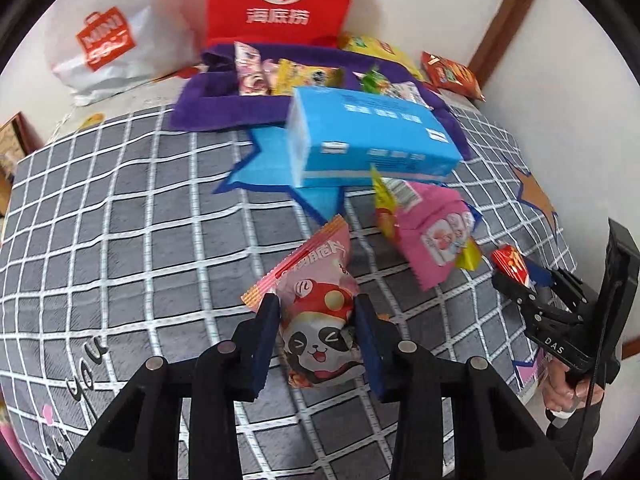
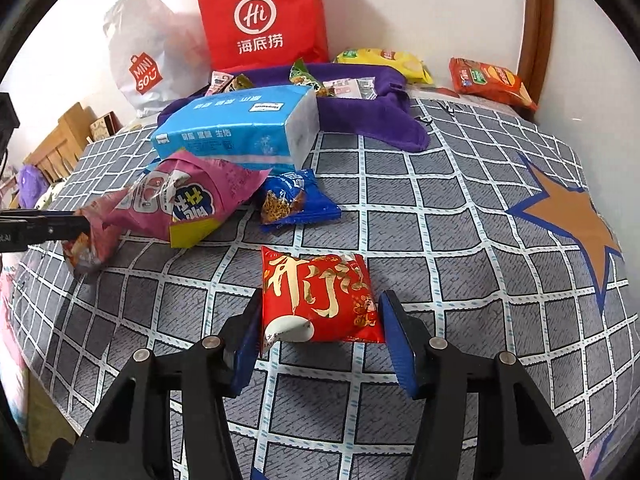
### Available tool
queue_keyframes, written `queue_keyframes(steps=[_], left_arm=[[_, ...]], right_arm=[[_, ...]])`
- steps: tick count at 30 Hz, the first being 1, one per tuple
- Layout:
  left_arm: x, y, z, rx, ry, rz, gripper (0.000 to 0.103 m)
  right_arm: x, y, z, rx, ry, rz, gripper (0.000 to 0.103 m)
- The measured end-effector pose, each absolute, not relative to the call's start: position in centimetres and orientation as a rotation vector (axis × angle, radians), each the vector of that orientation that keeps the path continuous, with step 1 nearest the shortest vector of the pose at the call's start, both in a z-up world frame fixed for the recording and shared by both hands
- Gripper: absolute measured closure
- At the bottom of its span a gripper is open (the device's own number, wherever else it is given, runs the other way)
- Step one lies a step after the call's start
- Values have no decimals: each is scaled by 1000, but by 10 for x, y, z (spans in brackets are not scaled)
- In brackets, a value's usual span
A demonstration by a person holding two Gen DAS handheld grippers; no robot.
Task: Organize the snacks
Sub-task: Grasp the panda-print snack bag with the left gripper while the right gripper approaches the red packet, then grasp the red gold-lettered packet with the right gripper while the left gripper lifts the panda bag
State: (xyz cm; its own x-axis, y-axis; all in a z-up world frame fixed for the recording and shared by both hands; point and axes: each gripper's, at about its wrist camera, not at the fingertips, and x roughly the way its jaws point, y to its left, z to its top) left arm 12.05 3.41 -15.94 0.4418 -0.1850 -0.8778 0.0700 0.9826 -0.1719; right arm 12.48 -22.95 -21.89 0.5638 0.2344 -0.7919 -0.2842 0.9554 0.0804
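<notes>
Closest to the left wrist camera, the left gripper [image 1: 316,332] has its jaws pinching a pink panda packet [image 1: 316,312], lifted off the checked bedspread [image 1: 120,240]; the packet carries a small "Hi" logo. Beyond it lie a pink bag [image 1: 432,236] with a yellow-edged one tucked under it, and a blue tissue pack [image 1: 372,140]. At the far edge sits a purple cloth bin [image 1: 200,100] already holding several snacks, with a red paper bag [image 1: 280,0] marked "Hi" over Chinese characters behind it, and a white bag [image 1: 108,40] reading "MINISO". At the right edge the right gripper [image 1: 520,280] appears around a red packet.

Nearest the right wrist camera, the right gripper [image 2: 320,320] has its jaws spread on either side of a red packet [image 2: 320,300] with gold calligraphy; it looks as if the packet lies on the bed, not yet squeezed, though contact is hard to judge. Farther off lie a blue noodle packet [image 2: 296,200], the pink bag [image 2: 188,200] and the tissue pack [image 2: 240,128]. A yellow chip bag [image 2: 384,60] and an orange chip bag [image 2: 492,80] sit beside the bin [image 2: 360,112].

I judge the sorting roughly half done: several snacks are in the bin, several are loose, one is being carried.
</notes>
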Motion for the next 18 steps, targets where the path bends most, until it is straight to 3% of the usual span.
queue_keyframes(steps=[3, 7, 10, 12, 14, 16, 18], left_arm=[[127, 35, -170, -133, 1124, -155, 39], [134, 30, -189, -220, 1151, -195, 31], [137, 23, -192, -205, 1124, -171, 34], [136, 21, -188, -192, 1106, -177, 58], [134, 23, -182, -194, 1098, -189, 59], [130, 28, -176, -155, 1070, -158, 59], [127, 32, -171, -106, 1045, -101, 59]], right_arm=[[125, -228, -220, -54, 921, 302, 44], [124, -230, -218, -30, 927, 296, 41], [122, -235, -212, 3, 936, 297, 40], [120, -240, -206, 25, 931, 287, 36], [116, -243, -200, 29, 916, 280, 33], [113, -245, -196, 29, 904, 282, 24], [112, -246, -194, 24, 896, 286, 23]])
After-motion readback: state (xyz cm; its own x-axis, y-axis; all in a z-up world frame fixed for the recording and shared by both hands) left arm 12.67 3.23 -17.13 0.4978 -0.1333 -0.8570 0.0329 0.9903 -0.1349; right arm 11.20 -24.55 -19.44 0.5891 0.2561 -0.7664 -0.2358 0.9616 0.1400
